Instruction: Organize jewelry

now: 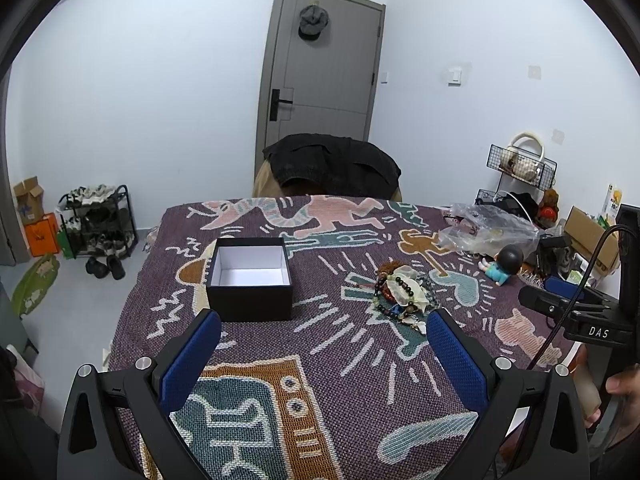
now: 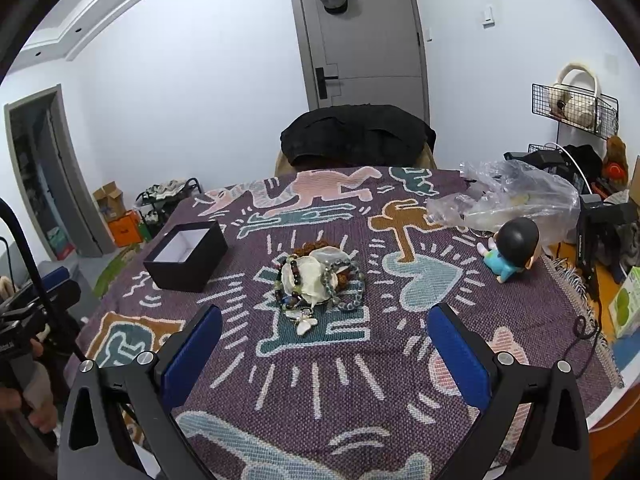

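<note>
Both grippers are hovering over the bench with jaws spread wide, gripping nothing — the left gripper (image 1: 324, 334) facing the box (image 1: 250, 278), the right gripper (image 2: 325, 330) with the beads (image 2: 318, 282) lying just ahead between its jaws.

Purple figure-patterned cloth (image 2: 320, 380), black white-lined box (image 1: 250, 280), blue-padded grippers.

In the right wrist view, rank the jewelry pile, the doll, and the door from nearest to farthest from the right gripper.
1. Jewelry pile, straight ahead of the right gripper.
2. Doll, off to the right.
3. Door, on the far wall.
</note>
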`<state>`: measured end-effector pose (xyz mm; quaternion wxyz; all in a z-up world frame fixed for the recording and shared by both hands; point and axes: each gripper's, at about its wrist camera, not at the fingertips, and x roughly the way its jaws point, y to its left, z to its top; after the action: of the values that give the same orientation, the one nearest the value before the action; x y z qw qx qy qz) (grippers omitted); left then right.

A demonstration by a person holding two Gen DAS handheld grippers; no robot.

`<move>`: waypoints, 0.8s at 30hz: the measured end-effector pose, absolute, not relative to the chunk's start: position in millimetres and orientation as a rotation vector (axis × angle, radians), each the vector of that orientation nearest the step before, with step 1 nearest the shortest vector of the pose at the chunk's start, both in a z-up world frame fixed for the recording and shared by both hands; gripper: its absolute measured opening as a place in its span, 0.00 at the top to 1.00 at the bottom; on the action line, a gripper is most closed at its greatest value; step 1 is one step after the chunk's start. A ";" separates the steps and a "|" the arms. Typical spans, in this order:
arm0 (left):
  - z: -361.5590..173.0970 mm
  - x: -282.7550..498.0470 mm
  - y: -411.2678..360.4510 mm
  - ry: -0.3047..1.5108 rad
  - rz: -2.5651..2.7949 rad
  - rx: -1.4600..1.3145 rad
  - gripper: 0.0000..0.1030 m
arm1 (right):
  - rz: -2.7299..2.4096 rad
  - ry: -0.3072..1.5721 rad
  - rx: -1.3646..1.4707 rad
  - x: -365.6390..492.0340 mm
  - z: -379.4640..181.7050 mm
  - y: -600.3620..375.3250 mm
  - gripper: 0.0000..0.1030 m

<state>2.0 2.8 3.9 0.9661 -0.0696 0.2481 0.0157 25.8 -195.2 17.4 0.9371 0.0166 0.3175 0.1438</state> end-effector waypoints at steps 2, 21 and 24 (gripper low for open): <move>4.0 2.3 3.2 0.503 0.033 -0.142 0.00 | 0.293 0.650 0.032 26.1 16.9 -194.8 0.00; 2.5 5.6 0.7 0.505 0.013 -0.164 0.00 | 0.274 0.641 0.048 29.5 19.1 -207.0 0.00; -0.7 11.2 0.7 0.511 0.006 -0.183 0.00 | 0.255 0.638 0.047 33.6 18.7 -213.2 0.00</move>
<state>11.2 0.7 -0.7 0.9634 -0.0902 0.2523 0.0029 33.6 -213.2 18.7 0.9413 0.0232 0.3129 0.1248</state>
